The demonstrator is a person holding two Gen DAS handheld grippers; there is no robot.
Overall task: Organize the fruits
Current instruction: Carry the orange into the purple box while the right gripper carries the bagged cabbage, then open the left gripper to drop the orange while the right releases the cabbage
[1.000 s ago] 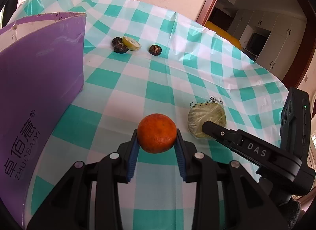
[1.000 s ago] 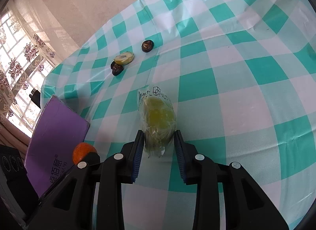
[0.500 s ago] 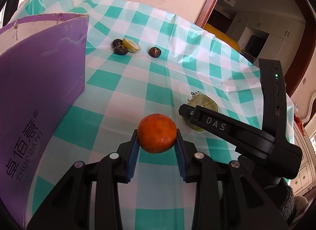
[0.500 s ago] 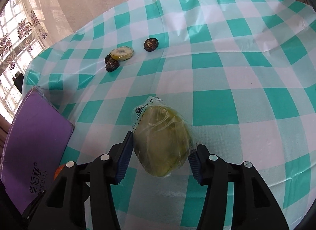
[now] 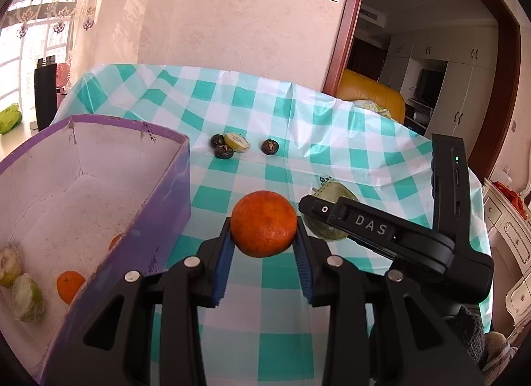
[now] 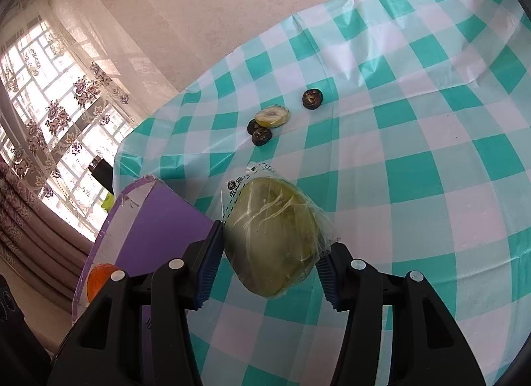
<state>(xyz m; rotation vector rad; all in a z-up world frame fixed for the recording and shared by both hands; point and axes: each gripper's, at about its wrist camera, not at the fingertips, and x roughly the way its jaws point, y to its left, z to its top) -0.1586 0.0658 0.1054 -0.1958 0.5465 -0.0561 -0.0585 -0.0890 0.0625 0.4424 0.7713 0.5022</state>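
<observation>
My left gripper (image 5: 264,248) is clamped on a round orange mandarin (image 5: 264,222), both blue pads pressing its sides, and I have it lifted above the desk (image 5: 332,140) with its teal-and-white checked plastic cloth. Just to its left stands the open purple cardboard box (image 5: 166,216) at the desk's left edge; inside it I see two more small orange fruits (image 5: 69,285) and pale green wrapped ones (image 5: 26,296). My right gripper (image 6: 270,261) stands partly spread, its pads pressing a green fruit sealed in a clear plastic bag (image 6: 273,236), held off the cloth. Toward the desk's far edge lie a cut yellowish fruit slice (image 6: 272,116) and three small dark shrivelled fruits (image 6: 312,98), two touching the slice.
</observation>
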